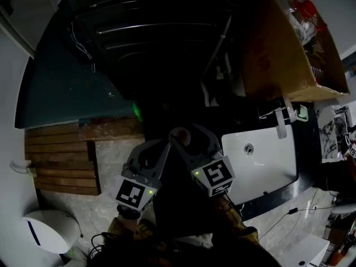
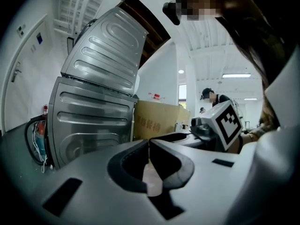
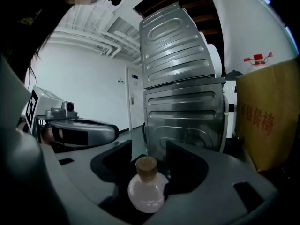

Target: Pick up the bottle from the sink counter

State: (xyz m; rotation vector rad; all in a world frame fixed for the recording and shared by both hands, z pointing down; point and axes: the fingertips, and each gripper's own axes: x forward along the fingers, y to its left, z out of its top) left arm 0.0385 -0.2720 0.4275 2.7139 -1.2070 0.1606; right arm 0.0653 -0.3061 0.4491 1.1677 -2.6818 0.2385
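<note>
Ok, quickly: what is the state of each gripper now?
Left gripper: closed, empty.
Right gripper: open; the round pink cork-stoppered bottle sits between its jaws, ungripped.

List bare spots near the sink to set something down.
Free: the white sink basin, bare but for its drain, between box and dark counter edge; the wood slats bordering the green surface. Crowded: the strip between box and sink, with the tap.

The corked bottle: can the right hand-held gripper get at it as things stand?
Probably yes. The bottle sits upright between the open jaws of the right hand-held gripper, with nothing else between them; closing the jaws should catch it.
</note>
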